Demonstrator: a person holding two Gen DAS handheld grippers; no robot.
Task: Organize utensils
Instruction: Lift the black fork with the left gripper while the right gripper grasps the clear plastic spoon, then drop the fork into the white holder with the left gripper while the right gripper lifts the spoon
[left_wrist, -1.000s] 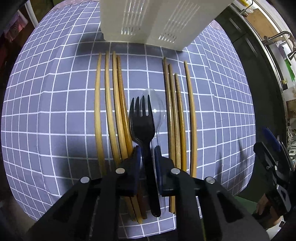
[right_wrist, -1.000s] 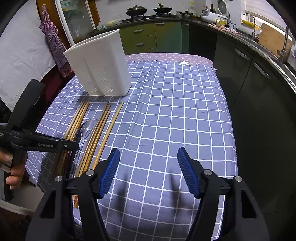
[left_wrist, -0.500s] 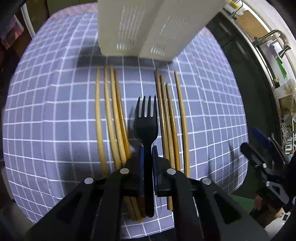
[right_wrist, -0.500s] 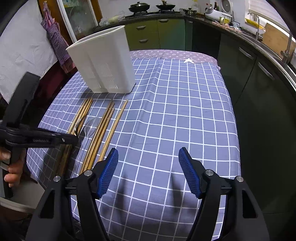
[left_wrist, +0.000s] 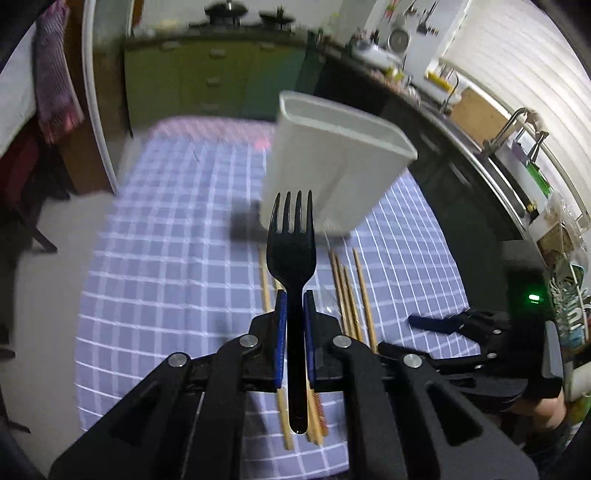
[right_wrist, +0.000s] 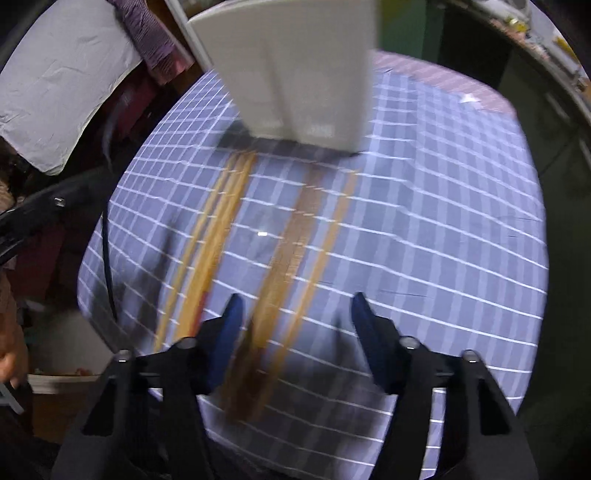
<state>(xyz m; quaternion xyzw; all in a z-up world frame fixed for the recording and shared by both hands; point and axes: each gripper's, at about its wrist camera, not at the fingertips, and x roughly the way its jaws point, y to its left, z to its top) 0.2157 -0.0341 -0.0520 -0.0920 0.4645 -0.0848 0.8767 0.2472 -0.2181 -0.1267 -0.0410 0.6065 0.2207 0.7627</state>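
Note:
My left gripper (left_wrist: 293, 303) is shut on a black plastic fork (left_wrist: 291, 236), lifted off the cloth with its tines up in front of the white utensil holder (left_wrist: 332, 173). Wooden chopsticks (left_wrist: 351, 291) lie in two groups on the checked cloth below. In the right wrist view my right gripper (right_wrist: 297, 317) hangs above the right-hand group of chopsticks (right_wrist: 291, 258); its jaws are closing and the pads press on nothing. A clear plastic spoon (right_wrist: 264, 236) shows faintly between the two groups. The left-hand chopsticks (right_wrist: 214, 229) lie beside it. The white holder (right_wrist: 291, 70) stands behind them.
The table carries a blue checked cloth (left_wrist: 177, 236) with edges to the left and front. Green cabinets (left_wrist: 207, 81) and a dark counter with a sink (left_wrist: 491, 147) run behind and to the right. The right gripper's body (left_wrist: 480, 332) sits low at the right.
The left gripper closed on the fork and lifted it off the table, tilting up toward the holder. The right gripper moved left over the chopsticks, tipped down, and its jaws narrowed.

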